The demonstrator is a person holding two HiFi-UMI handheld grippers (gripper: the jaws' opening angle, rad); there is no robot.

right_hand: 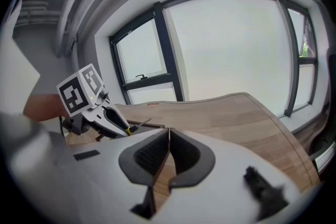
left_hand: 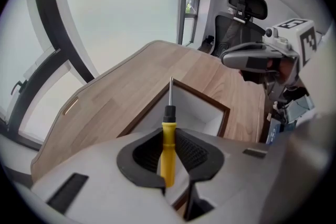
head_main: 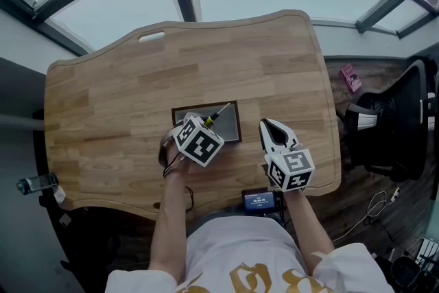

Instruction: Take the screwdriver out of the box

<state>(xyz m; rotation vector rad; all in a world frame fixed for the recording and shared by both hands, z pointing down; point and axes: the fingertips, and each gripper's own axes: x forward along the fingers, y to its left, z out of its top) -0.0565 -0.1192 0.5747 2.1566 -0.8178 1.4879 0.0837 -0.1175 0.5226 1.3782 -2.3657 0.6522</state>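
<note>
The left gripper's fingers (left_hand: 140, 158) are narrowed onto the yellow handle of the screwdriver (left_hand: 168, 140), their dark ribbed pads pressing it from both sides. The black collar and thin metal shaft stick out past the fingertips, over the open white inside of the box (left_hand: 222, 113). In the head view the left gripper (head_main: 206, 123) hangs steeply tilted over the near left part of the box (head_main: 230, 130), and the screwdriver (head_main: 218, 113) slants up and away across the box's middle toward its far right corner. The right gripper's fingers (right_hand: 185, 157) are pressed together with nothing between them. That right gripper (head_main: 269, 124) hovers just to the right of the box, apart from its rim, pointing shallowly toward the far side. The box is a shallow square tray with a dark brown rim, and it sits on the wooden bench (head_main: 116, 99). On the near side of the box, at the bench's edge, is a small device with a lit screen (head_main: 259, 200). Well to the right of the box, off the bench, stands a black office chair (head_main: 398, 121).
</note>
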